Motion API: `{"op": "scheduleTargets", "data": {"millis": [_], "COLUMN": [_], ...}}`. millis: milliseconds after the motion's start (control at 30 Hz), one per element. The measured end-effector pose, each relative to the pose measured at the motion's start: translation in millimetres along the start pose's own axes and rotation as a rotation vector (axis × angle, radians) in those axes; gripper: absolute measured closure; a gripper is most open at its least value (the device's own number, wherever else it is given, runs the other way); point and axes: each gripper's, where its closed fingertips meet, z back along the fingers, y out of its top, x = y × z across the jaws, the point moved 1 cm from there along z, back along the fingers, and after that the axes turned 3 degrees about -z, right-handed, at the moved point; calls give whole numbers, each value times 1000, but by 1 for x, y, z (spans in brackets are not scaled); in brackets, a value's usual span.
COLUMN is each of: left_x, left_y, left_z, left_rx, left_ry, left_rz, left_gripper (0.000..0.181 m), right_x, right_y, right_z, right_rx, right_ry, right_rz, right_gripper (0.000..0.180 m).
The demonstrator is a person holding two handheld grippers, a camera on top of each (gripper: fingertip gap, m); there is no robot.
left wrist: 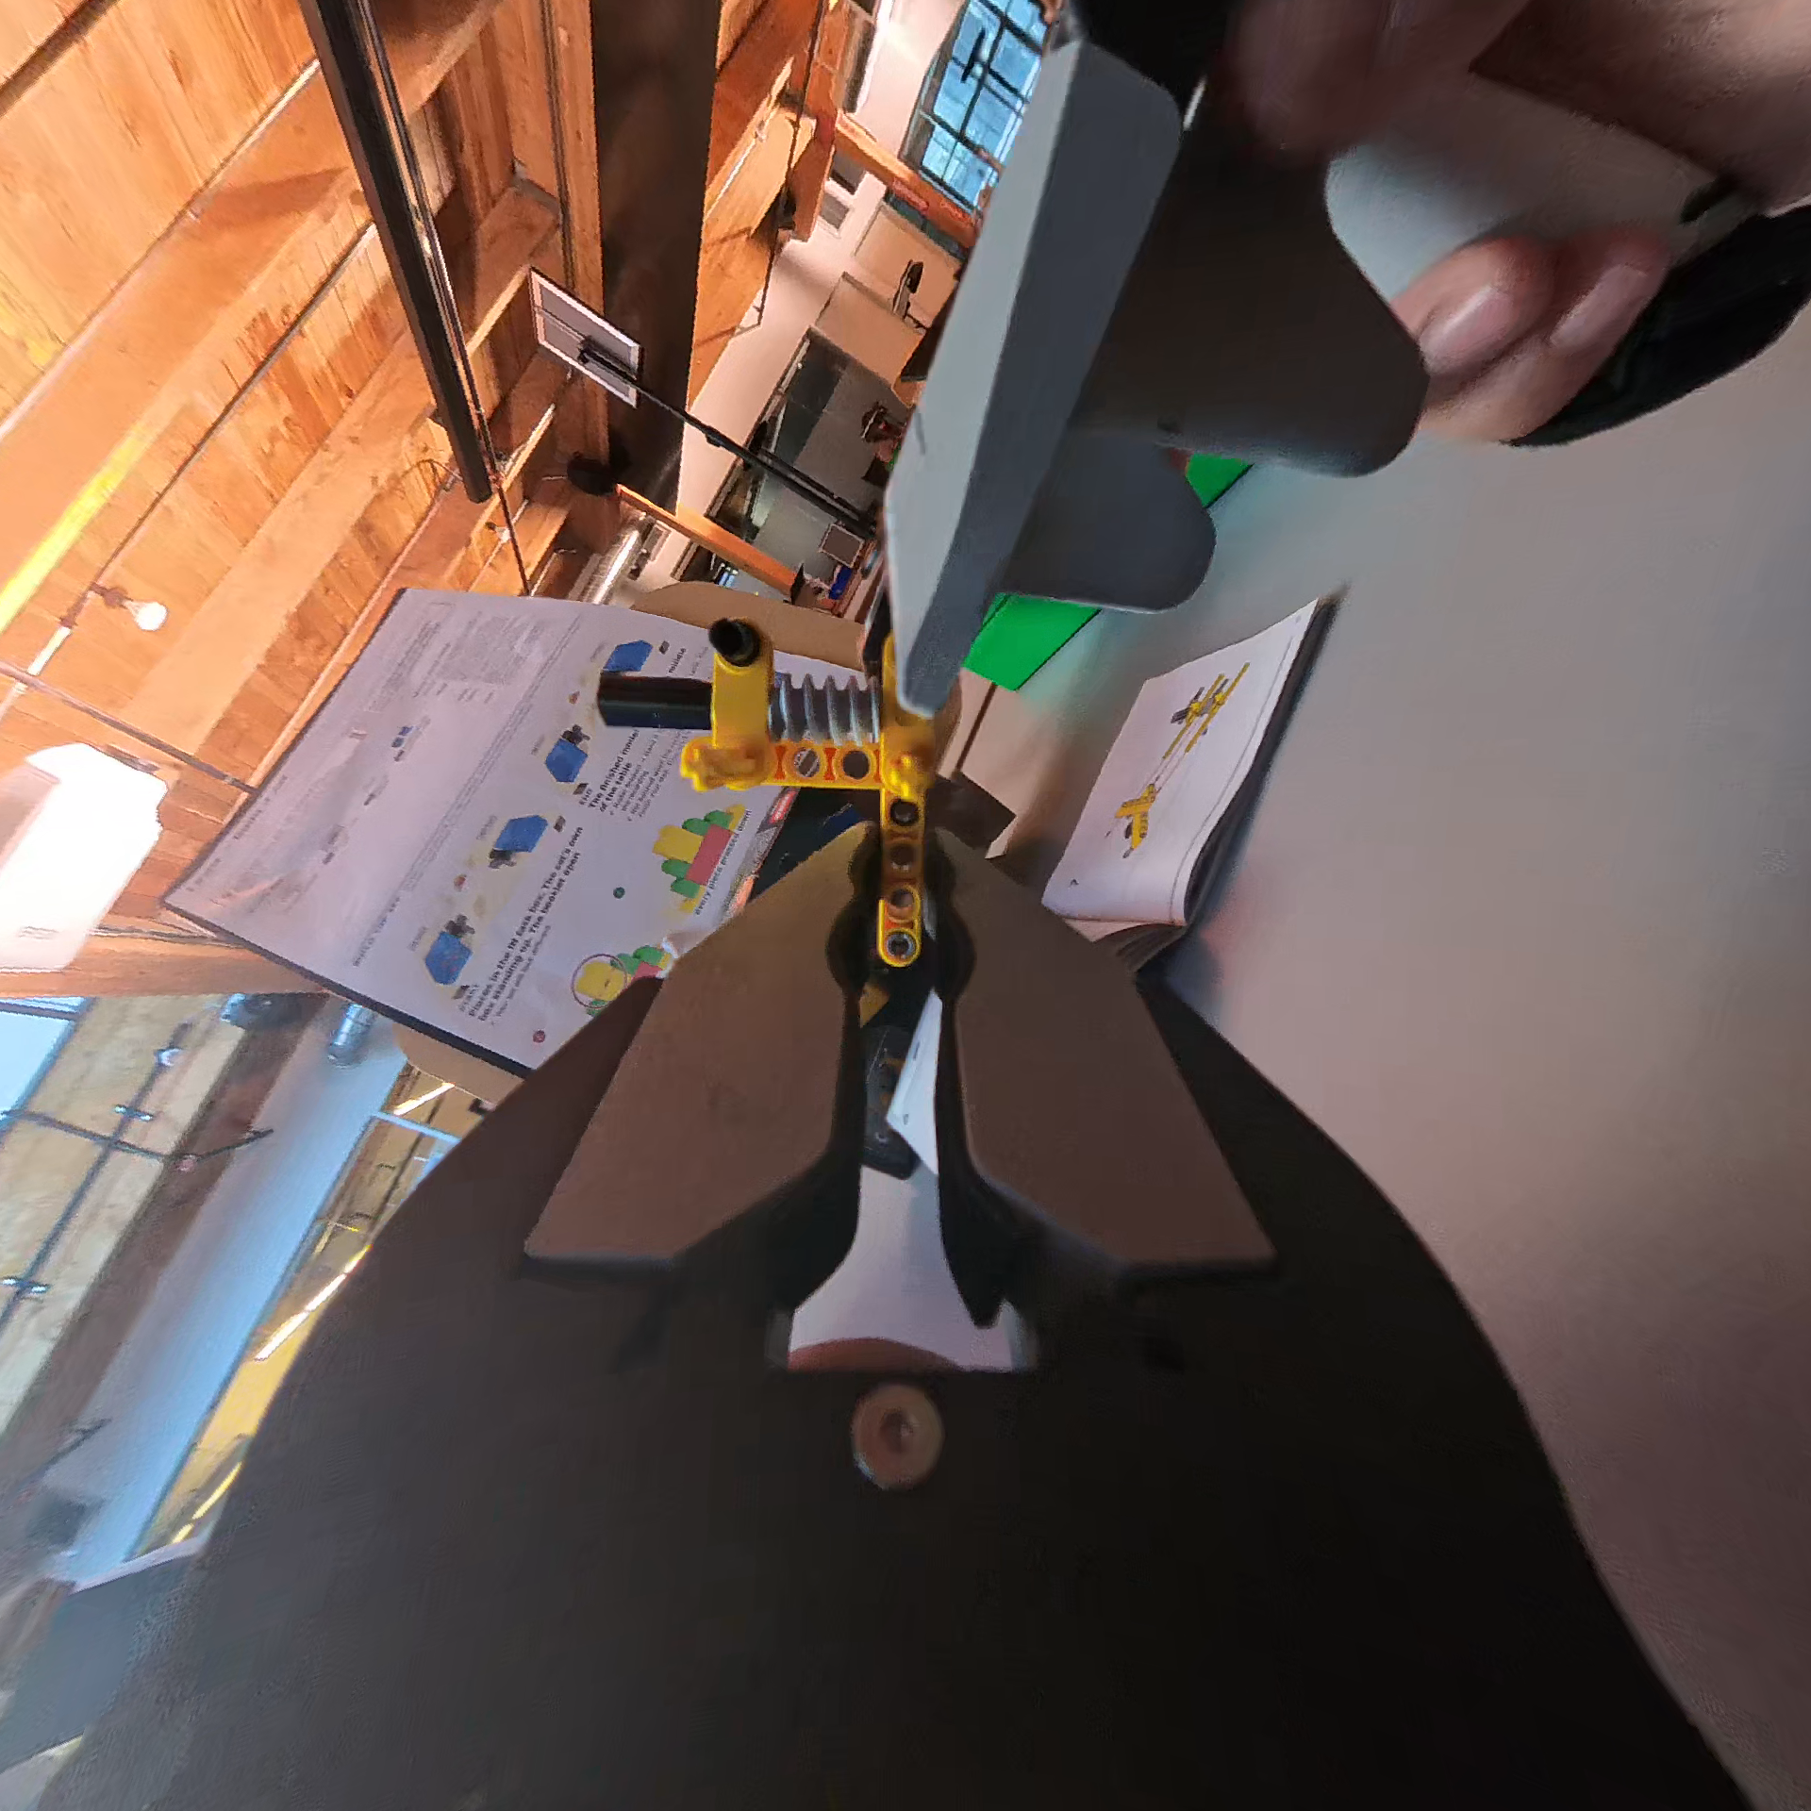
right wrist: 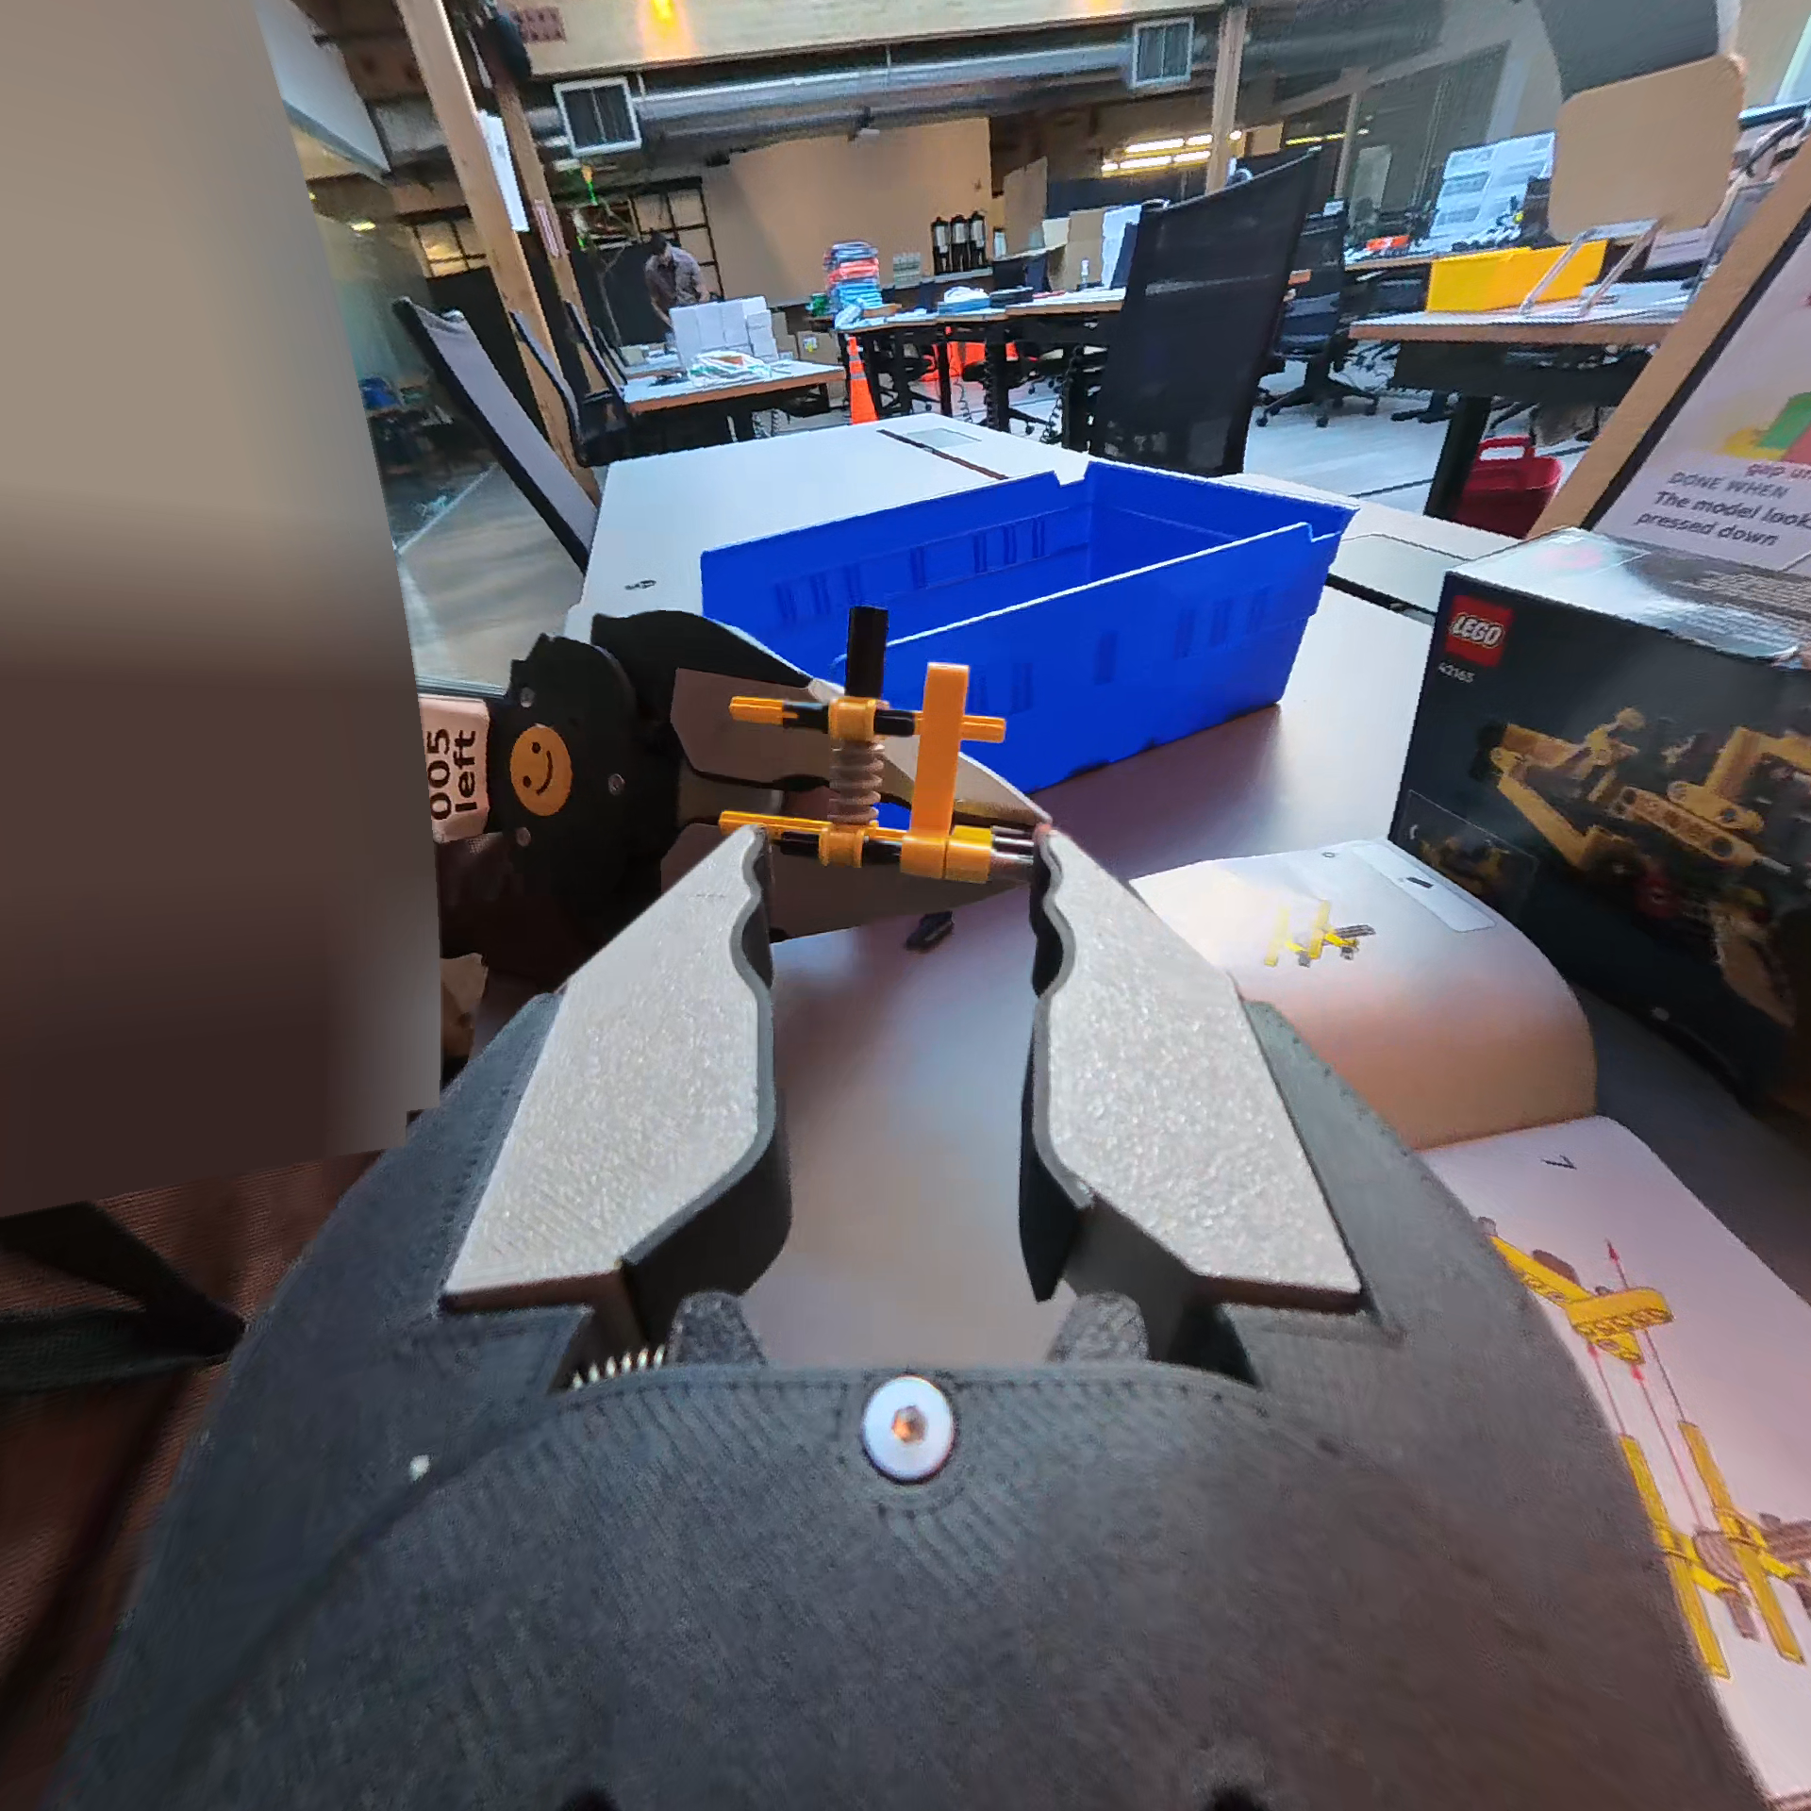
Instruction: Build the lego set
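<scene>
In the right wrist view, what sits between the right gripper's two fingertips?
The lower axle row of the yellow Lego assembly spans the open right gripper; the left gripper holds it.

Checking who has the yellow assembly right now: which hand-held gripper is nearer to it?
Left. The left hand-held gripper is clamped on the yellow assembly, gripping its beam. The right hand-held gripper is open, its fingertips flanking the lower axle's ends.

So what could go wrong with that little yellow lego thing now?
1. The left hand-held gripper pinches only one thin beam of the yellow assembly, so a push from the right hand-held gripper might twist it loose.
2. It is held up above the table, so a part knocked off could fall and roll away.
</scene>
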Motion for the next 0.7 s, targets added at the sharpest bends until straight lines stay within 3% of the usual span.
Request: {"op": "scheduleTargets", "data": {"millis": [700], "left_x": [1], "left_y": [0], "left_z": [0], "left_rx": [-32], "left_ry": [7], "left_rz": [-59], "left_gripper": [177], "right_x": [-1], "right_y": [-3], "right_z": [0], "right_rx": [-40], "right_ry": [-34], "right_rz": [91], "right_gripper": [133]}}
